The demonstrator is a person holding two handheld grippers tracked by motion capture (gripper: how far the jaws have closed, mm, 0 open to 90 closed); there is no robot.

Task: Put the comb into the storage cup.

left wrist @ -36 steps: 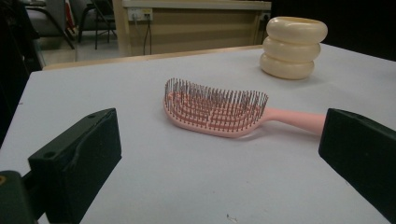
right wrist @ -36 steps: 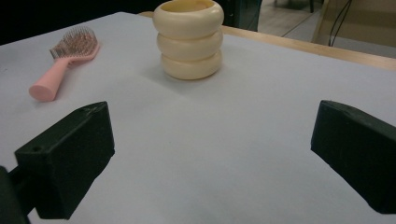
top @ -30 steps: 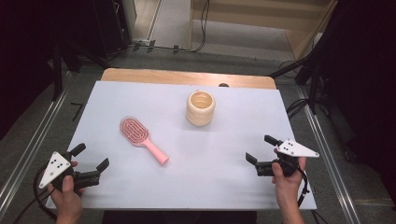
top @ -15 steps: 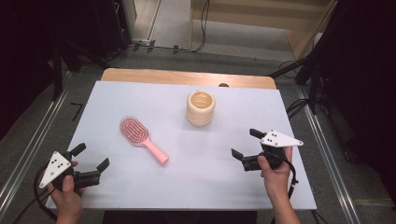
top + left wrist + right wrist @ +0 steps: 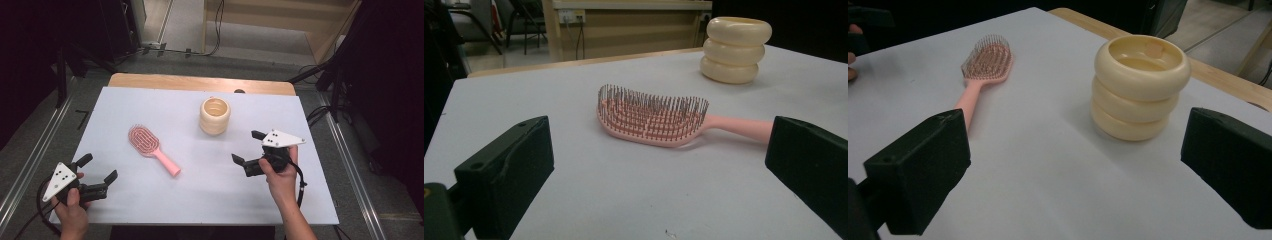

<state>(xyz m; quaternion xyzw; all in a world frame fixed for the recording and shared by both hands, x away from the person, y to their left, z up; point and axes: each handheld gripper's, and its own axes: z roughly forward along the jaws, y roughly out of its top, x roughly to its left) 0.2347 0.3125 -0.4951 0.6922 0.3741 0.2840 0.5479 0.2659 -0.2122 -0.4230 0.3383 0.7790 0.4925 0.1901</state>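
— While the pink hairbrush [image 5: 152,149] lay bristles-up on the white table [image 5: 125,105], how did the jaws nearest it stand?

— Wide apart, both pairs, and holding nothing. The right gripper [image 5: 250,150] hovered right of the brush's handle end, near but not touching, its two black blocks spread with bare tabletop between them. In the right gripper view the brush [image 5: 982,75] ran off to the left and the cream holder [image 5: 1140,85] stood ahead between the jaws.

— And the other one?

— The left gripper [image 5: 97,168] sat low at the table's near left corner, gripped by a hand [image 5: 74,212], jaws likewise spread and empty. In the left gripper view the brush [image 5: 659,120] lay across the gap, well ahead of the blocks.

— What was the brush like?

— Smooth plastic, an oval slotted head thick with fine dark-tipped pins, tapering to a straight rounded handle that pointed toward the person's side.

— The holder?

— A glossy cream cup [image 5: 215,116] shaped like three stacked rings, open on top, upright, beyond the brush and apart from it.

— The table?

— Matte white, flat, with a wooden edge [image 5: 200,83] at the far side.
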